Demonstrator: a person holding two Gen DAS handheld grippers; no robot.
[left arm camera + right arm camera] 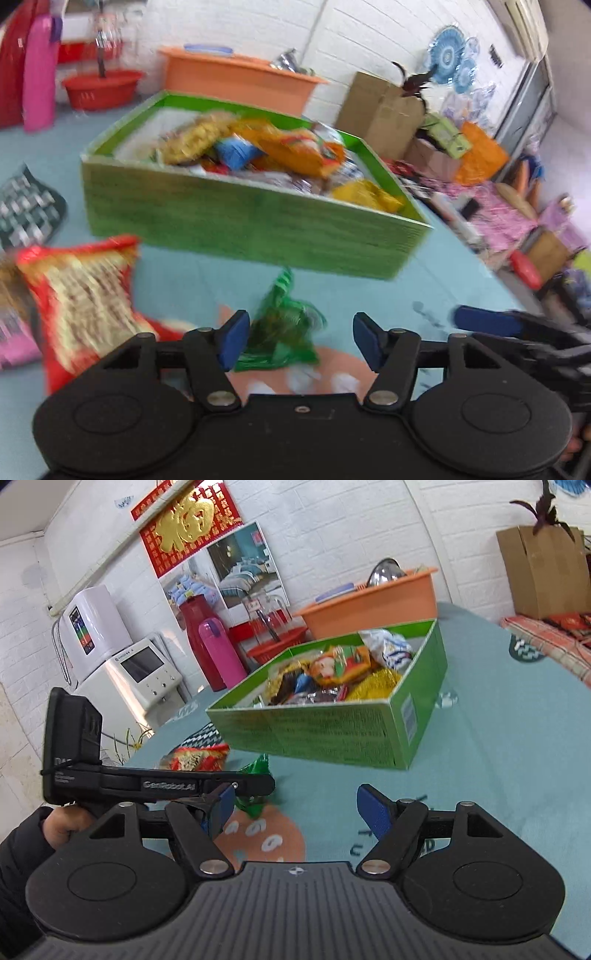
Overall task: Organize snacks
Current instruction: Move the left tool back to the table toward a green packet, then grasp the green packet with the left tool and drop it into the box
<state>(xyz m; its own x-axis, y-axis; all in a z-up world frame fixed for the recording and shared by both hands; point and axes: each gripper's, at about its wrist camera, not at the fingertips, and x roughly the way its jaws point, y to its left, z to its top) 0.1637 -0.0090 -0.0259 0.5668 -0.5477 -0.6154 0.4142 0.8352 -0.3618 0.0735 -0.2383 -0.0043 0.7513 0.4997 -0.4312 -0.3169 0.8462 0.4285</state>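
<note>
Motion blur smears the snack packets [258,151] in the green box [236,225]; labels unreadable.

So the left gripper [295,341] has a small green snack packet [282,332] sitting between its blue pads, which stand apart; the left pad [233,338] is right against it, the right one clear. Just beyond is a green box [236,225] piled with snack bags on the teal table [443,280]. A red snack bag [83,295] lies near left. Right gripper [491,321] pokes in from the right. Pretty blurry overall.
</note>
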